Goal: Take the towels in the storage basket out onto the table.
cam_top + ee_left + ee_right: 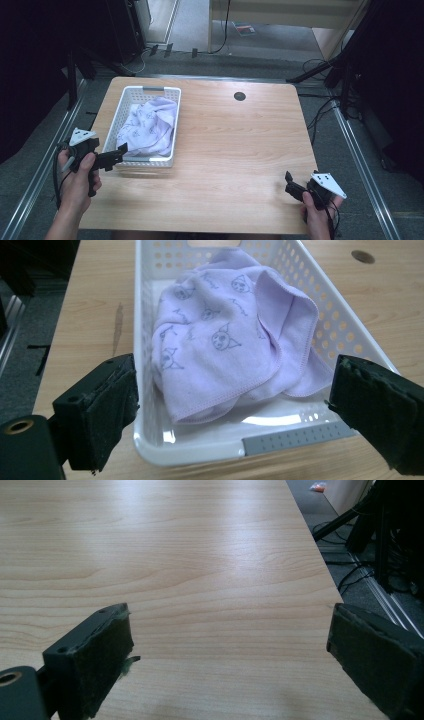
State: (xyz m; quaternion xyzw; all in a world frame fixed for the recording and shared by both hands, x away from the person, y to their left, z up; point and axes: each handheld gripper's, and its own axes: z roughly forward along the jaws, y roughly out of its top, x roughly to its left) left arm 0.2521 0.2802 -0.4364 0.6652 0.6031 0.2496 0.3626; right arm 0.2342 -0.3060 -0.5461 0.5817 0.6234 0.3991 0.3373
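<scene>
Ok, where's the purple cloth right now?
The purple cloth lies crumpled inside the white basket on the table's left half in the high view, just ahead of the open left gripper.

I read the table (225,150) as pale wood-grain laminate, smooth, with a soft sheen toward 12 o'clock in the right gripper view. The basket (320,315) is glossy white perforated plastic with a matt grey ribbed strip at its 6 o'clock rim, and the cloth (225,340) in it looks like soft lilac microfibre, matt, with a stitched hem. On both my left gripper (235,405) and right gripper (230,650) the pads (102,665) are matt black foam, rough and frayed at the edges.
</scene>
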